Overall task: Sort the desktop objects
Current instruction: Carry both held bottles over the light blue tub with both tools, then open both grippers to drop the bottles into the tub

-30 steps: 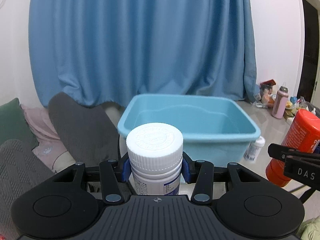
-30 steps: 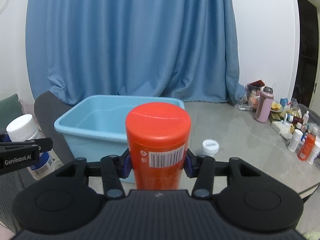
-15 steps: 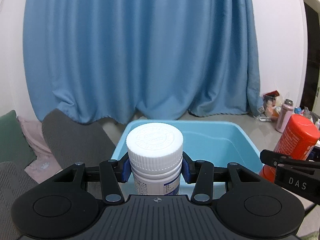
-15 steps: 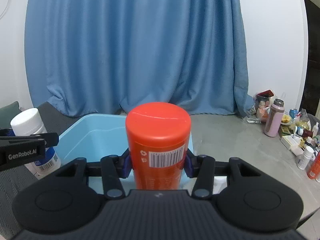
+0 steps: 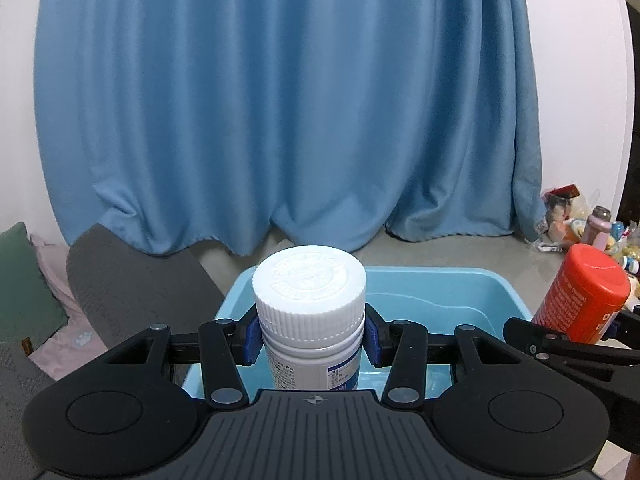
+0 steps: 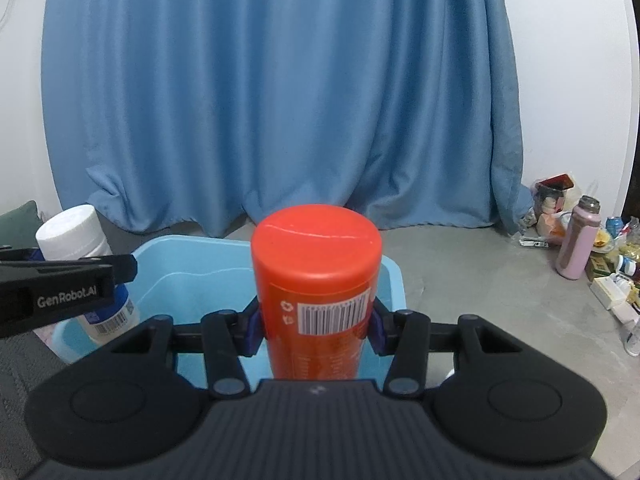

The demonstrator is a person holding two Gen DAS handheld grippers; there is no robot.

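My left gripper (image 5: 310, 338) is shut on a white pill bottle (image 5: 310, 304) with a ribbed cap, held upright over the near edge of the light blue plastic tub (image 5: 432, 292). My right gripper (image 6: 316, 330) is shut on an orange canister (image 6: 316, 276) with a barcode label, held upright over the tub (image 6: 192, 264). The canister also shows at the right of the left wrist view (image 5: 584, 296). The pill bottle shows at the left of the right wrist view (image 6: 76, 240). The tub's inside looks bare where it shows.
A blue curtain (image 5: 280, 100) hangs behind the tub. A grey sofa with cushions (image 5: 132, 280) lies to the left. A pink flask (image 6: 578, 240) and several small bottles and packets stand on the grey table (image 6: 480, 272) at the right.
Both grippers have moved forward and up with their loads and now stand over the tub. The tub sits lower and closer in both views.
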